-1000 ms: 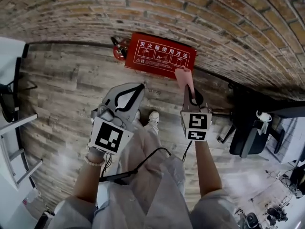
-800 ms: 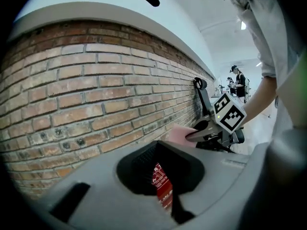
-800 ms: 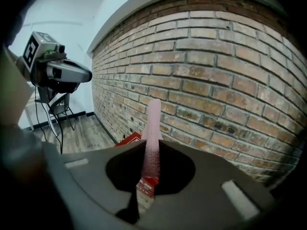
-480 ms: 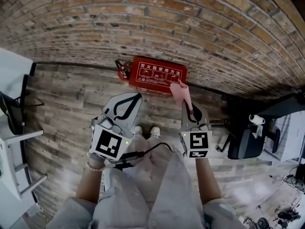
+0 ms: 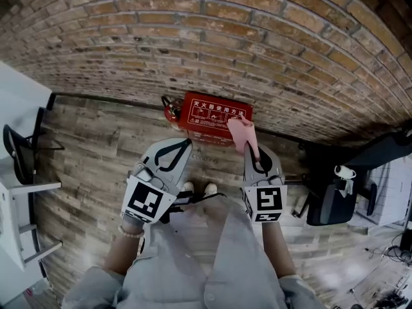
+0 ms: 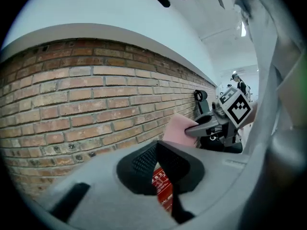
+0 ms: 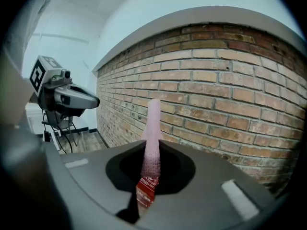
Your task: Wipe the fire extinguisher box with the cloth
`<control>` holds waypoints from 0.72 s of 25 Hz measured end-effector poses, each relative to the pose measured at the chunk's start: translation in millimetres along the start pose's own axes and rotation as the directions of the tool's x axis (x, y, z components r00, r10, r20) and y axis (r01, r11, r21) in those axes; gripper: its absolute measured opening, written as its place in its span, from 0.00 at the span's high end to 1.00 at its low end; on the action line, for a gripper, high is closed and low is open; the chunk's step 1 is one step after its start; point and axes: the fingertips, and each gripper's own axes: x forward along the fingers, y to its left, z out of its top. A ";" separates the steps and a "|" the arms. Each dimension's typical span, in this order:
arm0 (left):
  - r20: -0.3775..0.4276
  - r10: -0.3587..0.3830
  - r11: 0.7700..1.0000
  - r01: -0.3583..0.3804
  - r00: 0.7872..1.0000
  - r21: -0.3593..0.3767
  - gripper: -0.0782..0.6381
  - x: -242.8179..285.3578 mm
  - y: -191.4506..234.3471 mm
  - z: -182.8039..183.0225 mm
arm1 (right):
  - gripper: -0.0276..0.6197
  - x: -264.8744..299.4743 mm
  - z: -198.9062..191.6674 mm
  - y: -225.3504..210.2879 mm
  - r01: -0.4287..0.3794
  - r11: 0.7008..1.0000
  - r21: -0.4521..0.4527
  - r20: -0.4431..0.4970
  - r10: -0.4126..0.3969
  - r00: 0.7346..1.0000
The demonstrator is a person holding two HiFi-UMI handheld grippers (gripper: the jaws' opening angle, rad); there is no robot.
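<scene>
A red fire extinguisher box (image 5: 215,116) with white print stands on the floor against the brick wall; a sliver of the box (image 6: 162,191) shows between the left jaws and a sliver of the box (image 7: 145,191) between the right ones. My right gripper (image 5: 255,150) is shut on a pink cloth (image 5: 243,134), which sticks up past the jaws over the box's right end. The cloth (image 7: 152,138) stands upright in the right gripper view. My left gripper (image 5: 181,148) is shut with nothing in it, just in front of the box's left half. The cloth (image 6: 178,128) and the right gripper (image 6: 194,128) show in the left gripper view.
A red extinguisher (image 5: 171,108) stands at the box's left end. The brick wall (image 5: 212,37) runs across the back. A black office chair (image 5: 331,195) is at the right, and white furniture (image 5: 16,172) with a black chair at the left. The floor is wood plank.
The head view has shifted closer to the wall and box. Both grippers have moved forward; the right one, with the cloth, now overlaps the box's right end.
</scene>
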 end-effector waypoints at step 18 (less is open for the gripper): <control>0.005 0.016 1.000 -0.016 1.000 0.007 0.90 -0.7 11.9 -1.0 | 0.93 2.1 21.5 26.4 -0.051 0.998 -0.023 0.042 0.052 0.998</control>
